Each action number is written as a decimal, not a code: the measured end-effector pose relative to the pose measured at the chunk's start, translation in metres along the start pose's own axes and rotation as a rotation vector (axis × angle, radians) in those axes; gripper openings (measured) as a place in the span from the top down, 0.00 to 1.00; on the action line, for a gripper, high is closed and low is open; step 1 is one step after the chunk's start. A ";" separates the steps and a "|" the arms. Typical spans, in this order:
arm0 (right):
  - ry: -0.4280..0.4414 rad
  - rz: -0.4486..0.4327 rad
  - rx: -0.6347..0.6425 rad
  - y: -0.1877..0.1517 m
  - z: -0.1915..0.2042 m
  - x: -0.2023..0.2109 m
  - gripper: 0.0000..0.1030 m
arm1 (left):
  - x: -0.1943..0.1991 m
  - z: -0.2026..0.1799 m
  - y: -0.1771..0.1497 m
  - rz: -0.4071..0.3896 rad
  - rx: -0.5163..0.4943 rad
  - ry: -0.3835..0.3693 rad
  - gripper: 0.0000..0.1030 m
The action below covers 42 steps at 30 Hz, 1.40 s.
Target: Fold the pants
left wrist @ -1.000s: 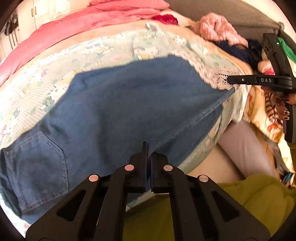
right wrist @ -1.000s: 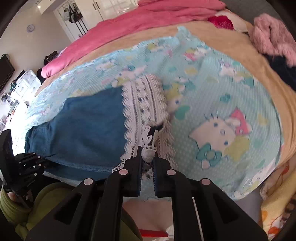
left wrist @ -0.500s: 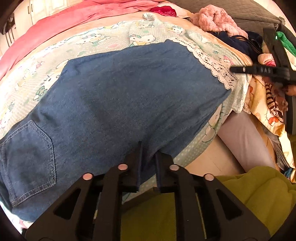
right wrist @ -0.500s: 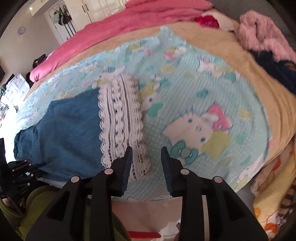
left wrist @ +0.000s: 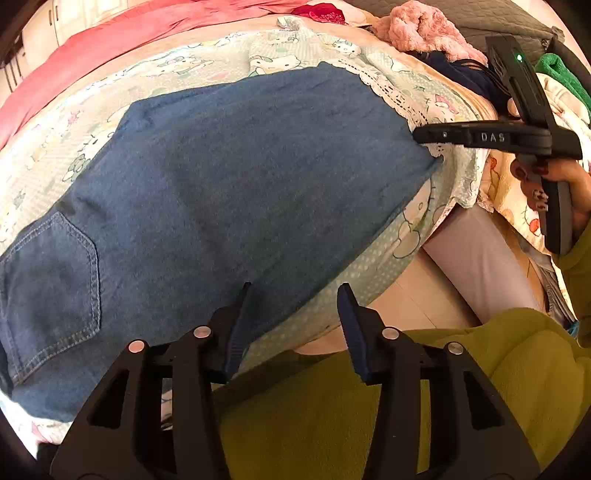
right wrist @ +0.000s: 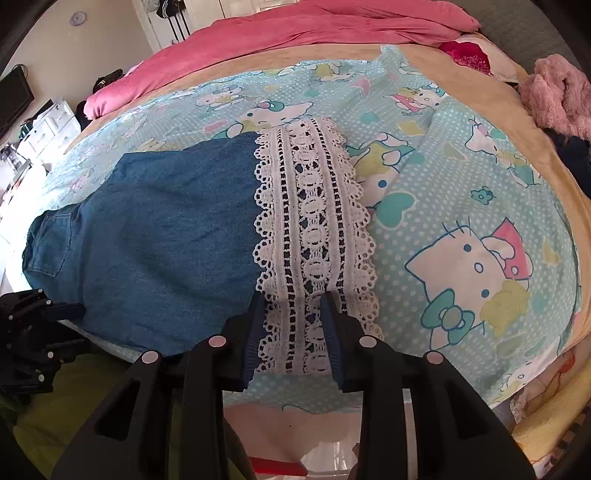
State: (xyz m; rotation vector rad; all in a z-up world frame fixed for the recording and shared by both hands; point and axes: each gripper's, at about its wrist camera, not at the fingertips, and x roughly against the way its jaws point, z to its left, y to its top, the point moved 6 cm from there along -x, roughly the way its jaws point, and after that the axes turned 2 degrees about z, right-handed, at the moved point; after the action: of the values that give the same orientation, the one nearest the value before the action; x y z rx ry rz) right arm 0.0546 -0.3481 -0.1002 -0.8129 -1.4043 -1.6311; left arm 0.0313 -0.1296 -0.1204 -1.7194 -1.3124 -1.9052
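Observation:
Blue denim pants lie flat on the bed, folded lengthwise, back pocket at the left, white lace hem at the right. My left gripper is open and empty over the pants' near edge. My right gripper is open and empty just over the near end of the lace hem; it also shows in the left wrist view at the hem. The left gripper shows at the left edge of the right wrist view.
The pants rest on a light blue cartoon-cat sheet over a tan blanket. A pink duvet lies at the back. A pink fluffy garment and dark clothes sit far right. The bed's near edge is just below the grippers.
Both grippers have opened and let go of the pants, which now lie flat. The pants' near edge and the lace hem have dropped onto the sheet.

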 end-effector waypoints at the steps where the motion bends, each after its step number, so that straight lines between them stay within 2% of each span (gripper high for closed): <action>1: 0.009 0.000 0.000 0.001 -0.001 0.002 0.72 | 0.001 0.000 -0.001 -0.001 0.003 -0.002 0.63; 4: 0.050 -0.045 -0.026 0.007 -0.005 0.019 0.70 | 0.018 0.002 0.000 -0.032 0.015 -0.025 0.61; 6: 0.045 -0.105 -0.031 0.019 -0.009 0.035 0.70 | 0.034 0.008 0.004 -0.079 0.033 -0.029 0.49; 8: 0.038 -0.148 -0.033 0.034 -0.016 0.045 0.70 | 0.051 0.021 0.009 -0.132 0.064 0.008 0.37; 13: 0.060 -0.170 -0.030 0.073 -0.023 0.039 0.70 | 0.074 0.067 0.032 -0.181 0.163 0.097 0.34; 16: 0.059 -0.164 -0.007 0.094 -0.027 0.025 0.70 | 0.077 0.097 0.058 -0.200 0.227 0.099 0.32; 19: 0.084 -0.139 -0.010 0.114 -0.032 0.003 0.70 | 0.069 0.121 0.079 -0.186 0.269 0.102 0.32; 24: 0.126 -0.096 -0.043 0.134 -0.038 -0.028 0.69 | 0.030 0.154 0.115 -0.124 0.315 0.108 0.32; 28: 0.167 -0.055 -0.054 0.140 -0.037 -0.048 0.69 | -0.005 0.170 0.129 -0.080 0.345 0.080 0.32; 31: 0.176 -0.025 -0.050 0.139 -0.037 -0.060 0.69 | -0.031 0.176 0.129 -0.047 0.391 0.015 0.33; 32: 0.179 -0.020 -0.052 0.138 -0.038 -0.062 0.69 | -0.035 0.177 0.129 -0.053 0.397 0.011 0.37; 33: 0.187 -0.018 -0.055 0.137 -0.038 -0.064 0.68 | -0.036 0.175 0.130 -0.063 0.387 0.008 0.61; 34: 0.193 -0.019 -0.051 0.137 -0.037 -0.065 0.68 | -0.035 0.171 0.131 -0.073 0.381 -0.041 0.81; 35: 0.193 -0.023 -0.039 0.135 -0.037 -0.064 0.77 | -0.034 0.169 0.134 -0.077 0.396 -0.096 0.99; 36: 0.194 -0.034 -0.028 0.135 -0.035 -0.061 0.86 | -0.030 0.170 0.135 -0.090 0.415 -0.112 0.99; 37: 0.191 -0.050 -0.029 0.135 -0.036 -0.058 0.88 | -0.023 0.170 0.136 -0.107 0.416 -0.109 0.99; 40: 0.196 -0.125 -0.089 0.140 -0.046 -0.043 0.89 | -0.009 0.174 0.140 -0.170 0.427 -0.101 0.99; 42: 0.198 -0.122 -0.100 0.138 -0.046 -0.046 0.89 | -0.011 0.178 0.137 -0.173 0.452 -0.097 0.99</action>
State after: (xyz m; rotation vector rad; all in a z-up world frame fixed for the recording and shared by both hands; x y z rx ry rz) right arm 0.2001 -0.3921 -0.0850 -0.6125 -1.2613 -1.8342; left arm 0.2479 -0.0778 -0.0894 -1.5193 -1.8121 -1.4617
